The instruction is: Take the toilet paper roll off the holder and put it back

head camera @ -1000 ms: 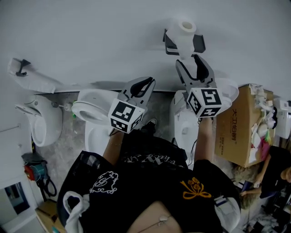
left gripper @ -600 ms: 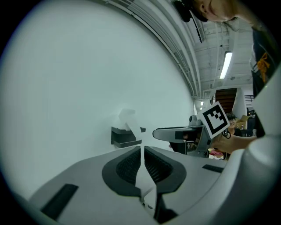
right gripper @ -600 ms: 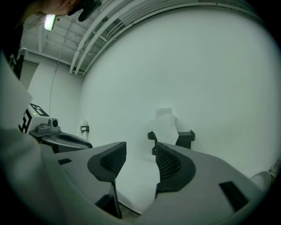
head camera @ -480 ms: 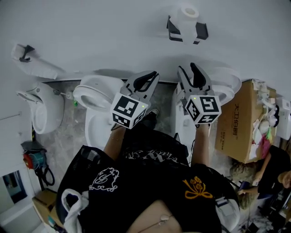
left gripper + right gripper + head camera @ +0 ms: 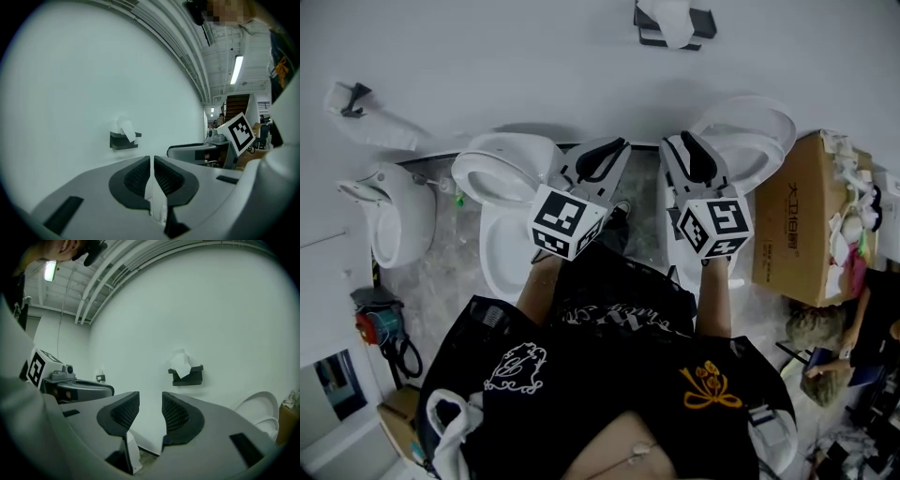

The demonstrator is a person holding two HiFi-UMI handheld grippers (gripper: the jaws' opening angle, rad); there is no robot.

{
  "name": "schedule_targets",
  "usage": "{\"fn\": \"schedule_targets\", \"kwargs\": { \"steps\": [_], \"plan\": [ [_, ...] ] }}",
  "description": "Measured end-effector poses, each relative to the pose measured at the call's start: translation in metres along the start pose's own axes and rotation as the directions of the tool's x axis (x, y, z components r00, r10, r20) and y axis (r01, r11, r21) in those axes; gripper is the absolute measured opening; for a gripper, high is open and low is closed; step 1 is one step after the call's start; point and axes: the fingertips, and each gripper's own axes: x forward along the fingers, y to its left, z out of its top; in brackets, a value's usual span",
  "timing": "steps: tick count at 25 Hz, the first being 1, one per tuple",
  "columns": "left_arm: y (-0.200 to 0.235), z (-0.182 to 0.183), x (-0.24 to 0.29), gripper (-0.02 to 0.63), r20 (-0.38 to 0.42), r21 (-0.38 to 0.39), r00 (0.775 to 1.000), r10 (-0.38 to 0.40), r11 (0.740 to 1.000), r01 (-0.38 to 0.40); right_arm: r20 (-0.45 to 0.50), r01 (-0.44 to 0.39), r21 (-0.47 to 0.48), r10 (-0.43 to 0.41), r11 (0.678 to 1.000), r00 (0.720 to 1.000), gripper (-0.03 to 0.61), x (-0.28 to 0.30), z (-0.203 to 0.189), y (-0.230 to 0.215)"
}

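Observation:
The white toilet paper roll (image 5: 673,17) sits on its black holder (image 5: 701,22) on the white wall, a loose sheet hanging in front. Both grippers are held well back from it. My left gripper (image 5: 612,148) is shut and empty; its own view shows the roll (image 5: 125,130) and holder (image 5: 123,142) far beyond the left gripper (image 5: 152,161). My right gripper (image 5: 688,142) is open, its jaws have just been closing with nothing between them; the roll (image 5: 180,363) and holder (image 5: 191,377) lie ahead of the right gripper (image 5: 150,403).
Below the wall stand a white toilet (image 5: 502,187) on the left and another toilet (image 5: 748,131) on the right. A cardboard box (image 5: 802,220) full of scraps is at the right. A white fixture (image 5: 389,230) stands at the far left.
Both grippers have drawn back from the wall toward the person. The right gripper has left the hanging sheet and its jaws have narrowed. The roll stays on the holder.

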Motion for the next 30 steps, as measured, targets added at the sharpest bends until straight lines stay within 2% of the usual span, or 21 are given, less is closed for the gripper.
{"fn": "schedule_targets", "kwargs": {
  "steps": [12,21,30],
  "plan": [
    [-0.069,-0.022,-0.055,0.038,-0.016,0.004,1.000,-0.023,1.000,0.024,0.002,-0.020,0.046,0.020,0.999,1.000,0.087,-0.068,-0.031,0.044],
    [-0.083,-0.033,-0.083,0.038,-0.052,0.001,0.999,-0.005,1.000,0.005,0.009,-0.022,0.099,0.022,0.995,1.000,0.017,-0.090,-0.041,0.060],
    [-0.088,-0.045,-0.101,0.038,-0.093,0.003,0.995,0.018,1.000,-0.018,0.000,-0.067,0.102,0.067,0.993,0.998,0.015,-0.090,-0.051,0.078]
  ]
}}
